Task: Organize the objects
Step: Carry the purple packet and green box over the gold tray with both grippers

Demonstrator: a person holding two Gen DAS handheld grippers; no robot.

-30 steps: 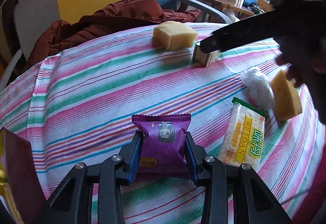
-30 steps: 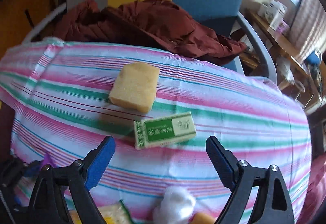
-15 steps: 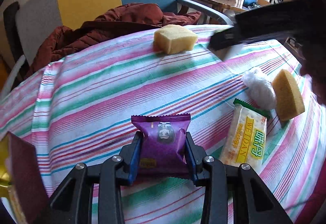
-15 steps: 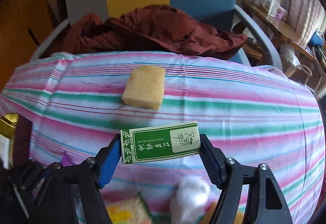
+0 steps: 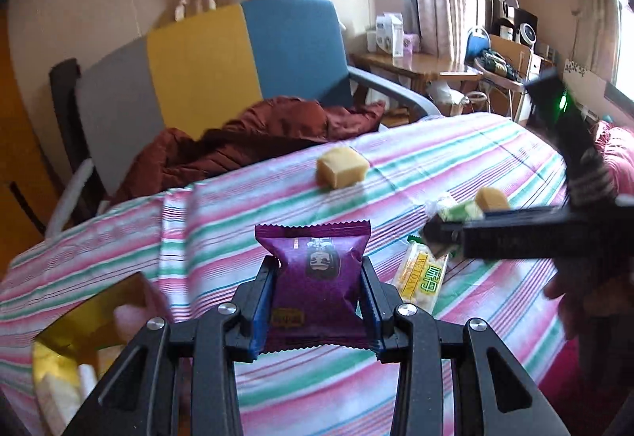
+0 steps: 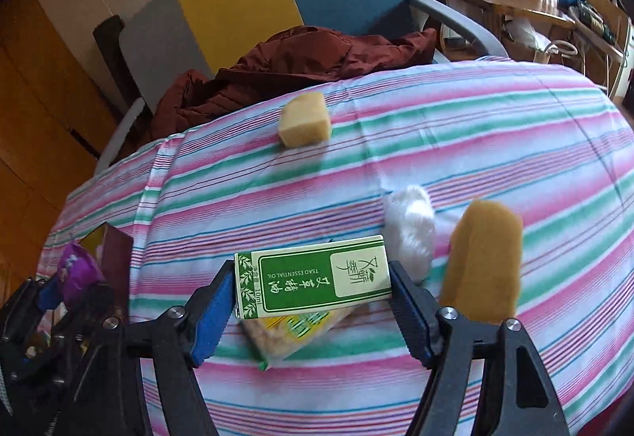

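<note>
My left gripper [image 5: 317, 277] is shut on a purple snack packet [image 5: 317, 277] and holds it above the striped tablecloth [image 5: 245, 238]. My right gripper [image 6: 313, 285] is shut on a green and white essential oil box [image 6: 313, 279], lifted over a yellow cracker packet [image 6: 293, 333]. The cracker packet also shows in the left wrist view [image 5: 422, 279]. A yellow sponge block [image 6: 305, 121] lies far on the cloth. A second sponge [image 6: 481, 257] and a white wad [image 6: 410, 230] lie at the right. A gold-lined box [image 5: 83, 333] sits at the lower left.
A chair [image 5: 245, 59] with a dark red jacket [image 5: 257, 142] stands behind the table. A wooden desk [image 5: 420, 63] with small boxes is at the back right. The gold-lined box also shows in the right wrist view [image 6: 115, 249], next to the left gripper.
My right gripper closed on the green box and lifted it back toward the near side. My left gripper raised the purple packet and tilted up, so the box at lower left came into view.
</note>
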